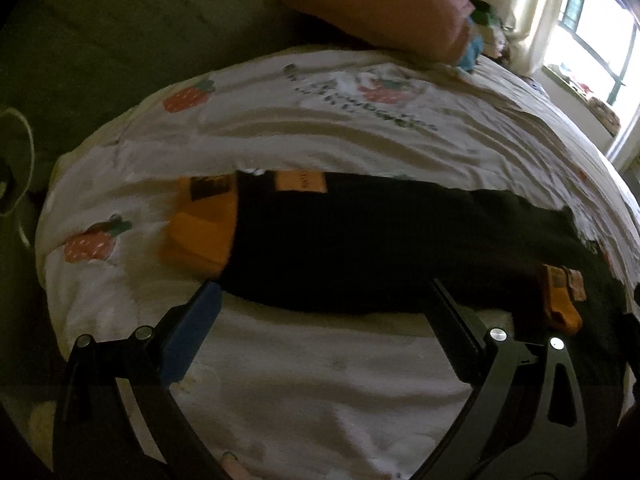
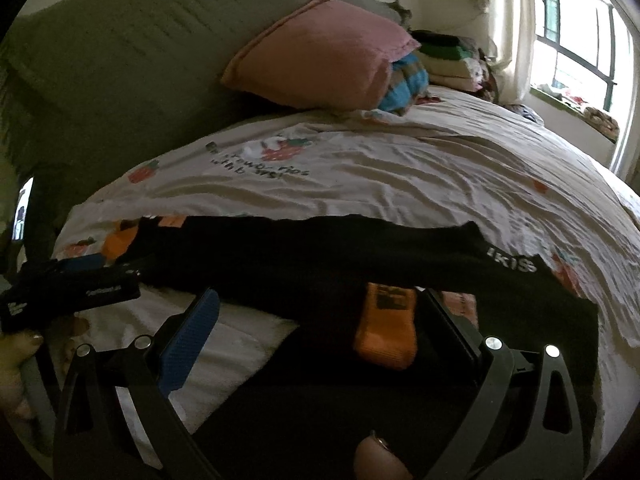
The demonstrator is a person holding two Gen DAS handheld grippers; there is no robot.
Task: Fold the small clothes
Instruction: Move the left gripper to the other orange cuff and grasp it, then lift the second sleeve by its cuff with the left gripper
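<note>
A black garment [image 1: 380, 240] with orange patches lies stretched sideways across the white strawberry-print bedsheet [image 1: 304, 136]. An orange cuff [image 1: 200, 232] shows at its left end and a smaller orange piece [image 1: 560, 300] at its right. My left gripper [image 1: 324, 300] is open just short of the garment's near edge, with nothing between its fingers. In the right wrist view the same black garment [image 2: 320, 252] bears white lettering, and an orange cuff [image 2: 388, 328] lies between the fingers of my open right gripper [image 2: 320, 308]. The left gripper [image 2: 72, 288] shows at the left edge there.
A pink pillow [image 2: 320, 64] leans on the green headboard [image 2: 120, 60] at the back. Folded clothes [image 2: 444, 60] are stacked beside it near the curtain. A bright window [image 2: 580, 40] is at the right. A person's hand [image 2: 20, 360] holds the left tool.
</note>
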